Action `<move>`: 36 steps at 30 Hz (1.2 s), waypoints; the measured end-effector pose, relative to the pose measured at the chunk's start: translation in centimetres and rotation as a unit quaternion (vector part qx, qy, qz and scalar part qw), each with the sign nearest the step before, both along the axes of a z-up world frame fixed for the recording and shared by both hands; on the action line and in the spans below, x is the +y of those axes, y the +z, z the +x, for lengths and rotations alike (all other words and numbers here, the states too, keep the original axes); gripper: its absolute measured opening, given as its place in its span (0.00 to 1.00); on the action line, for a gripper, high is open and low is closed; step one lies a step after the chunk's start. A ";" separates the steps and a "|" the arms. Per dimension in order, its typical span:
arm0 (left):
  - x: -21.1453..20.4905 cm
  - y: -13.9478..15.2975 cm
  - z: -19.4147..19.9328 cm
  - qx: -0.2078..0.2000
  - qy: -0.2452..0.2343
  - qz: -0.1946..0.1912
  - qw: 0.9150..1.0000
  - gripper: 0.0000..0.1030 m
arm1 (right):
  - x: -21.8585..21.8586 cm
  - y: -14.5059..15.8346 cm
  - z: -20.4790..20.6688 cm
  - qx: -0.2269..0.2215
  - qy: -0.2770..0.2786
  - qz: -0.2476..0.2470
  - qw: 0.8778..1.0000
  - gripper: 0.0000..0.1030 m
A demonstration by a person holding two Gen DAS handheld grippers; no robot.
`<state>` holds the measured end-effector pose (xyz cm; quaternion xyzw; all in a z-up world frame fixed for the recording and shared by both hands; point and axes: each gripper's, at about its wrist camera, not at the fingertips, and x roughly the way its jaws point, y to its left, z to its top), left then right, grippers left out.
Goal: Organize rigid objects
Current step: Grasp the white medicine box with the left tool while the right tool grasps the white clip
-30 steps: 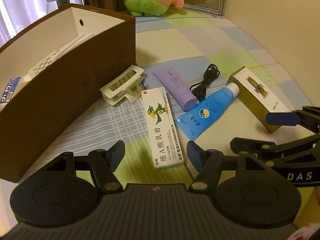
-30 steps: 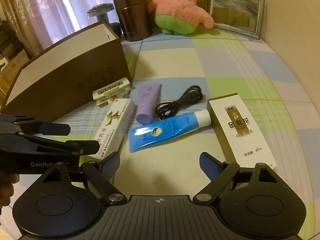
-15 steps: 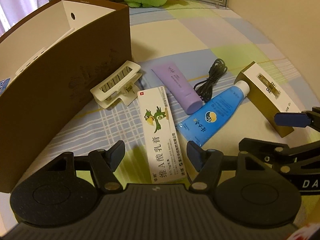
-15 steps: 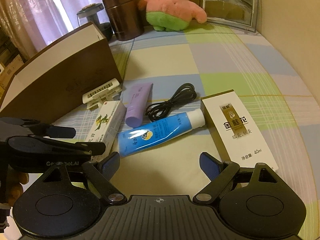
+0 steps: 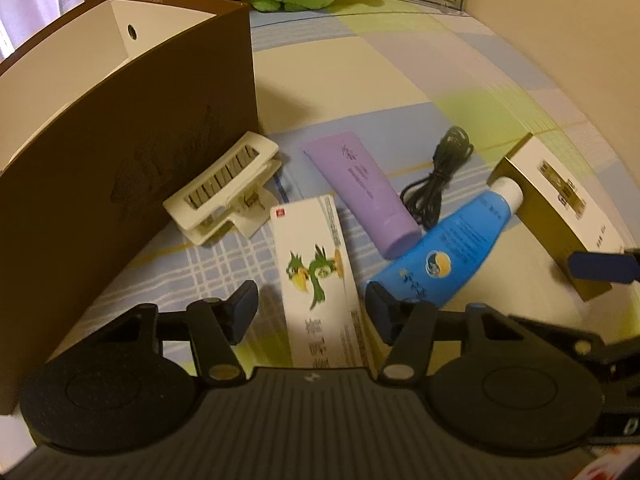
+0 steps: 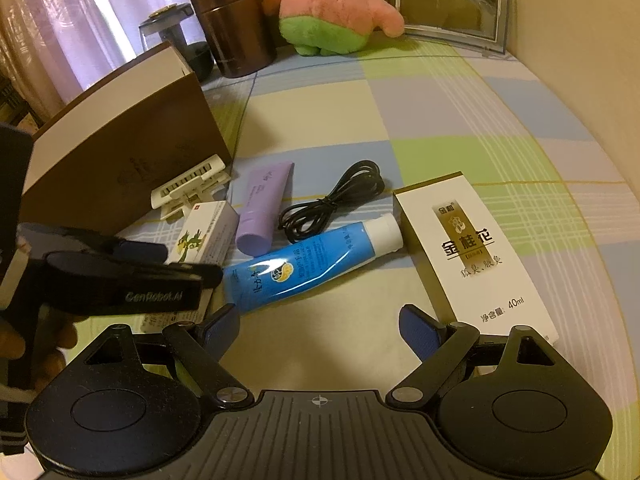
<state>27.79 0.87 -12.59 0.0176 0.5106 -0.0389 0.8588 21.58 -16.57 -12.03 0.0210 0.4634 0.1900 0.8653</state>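
- Boxes, tubes, a hair clip and a cable lie on a checked cloth (image 6: 420,120) covering the table.
- Left hand-held gripper (image 5: 312,312) points steeply down over the white box with a green bird (image 5: 320,276); its jaws are closing with the box between them, and the pads do not yet press it.
- Right hand-held gripper (image 6: 320,328) hangs spread wide over bare cloth, nothing between its jaws.
- From the bird box in the left wrist view, the cream hair clip (image 5: 224,192) lies at 10 o'clock, just beside the brown open bin (image 5: 120,168).
- Purple tube (image 5: 360,188) lies at 1 o'clock, its cap end near the blue tube (image 5: 448,248), which sits at 3 o'clock.
- Black coiled cable (image 5: 440,180) lies between the two tubes' far ends.
- White-and-gold box (image 6: 472,252) lies at 3 o'clock of the blue tube, touching its white cap.
- At 12 o'clock in the right wrist view stand a pink and green plush star (image 6: 332,8), a brown canister (image 6: 232,24) and a picture frame (image 6: 448,0).
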 end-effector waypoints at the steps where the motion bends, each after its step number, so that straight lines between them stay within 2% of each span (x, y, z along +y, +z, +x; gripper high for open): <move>1: 0.0 0.0 0.2 -0.001 0.000 0.001 1.000 0.54 | 0.0 0.0 0.0 0.000 0.001 0.000 1.000 0.82; 3: 0.0 -0.2 0.6 -0.004 -0.002 0.002 1.000 0.52 | 0.1 -0.1 0.0 0.001 0.002 0.000 1.000 0.82; 4: -0.1 -0.3 0.7 -0.004 -0.005 0.004 1.000 0.45 | 0.1 -0.1 0.0 0.001 0.002 -0.001 1.000 0.82; 6: -0.2 -0.3 0.8 -0.008 -0.011 0.005 1.000 0.38 | 0.2 -0.1 0.1 0.001 0.004 -0.001 1.000 0.82; 10: -0.1 -0.2 0.3 -0.014 -0.015 0.011 1.000 0.33 | 0.3 -0.1 0.2 0.000 0.007 0.000 1.000 0.82; 16: 1.1 0.8 -2.0 -0.025 -0.004 0.017 1.000 0.33 | 1.3 0.2 0.2 -0.011 0.026 0.010 1.000 0.82; 23: 4.4 1.9 -4.7 -0.028 0.064 0.026 0.997 0.33 | 4.2 0.5 0.6 -0.043 0.082 0.024 0.995 0.81; 30: 8.1 2.0 -5.8 -0.022 0.138 0.043 0.989 0.33 | 8.1 -0.2 2.2 -0.082 0.149 0.026 0.985 0.59; 36: 9.8 1.7 -6.1 -0.018 0.175 0.051 0.983 0.33 | 11.4 -1.5 4.1 -0.110 0.188 0.016 0.976 0.56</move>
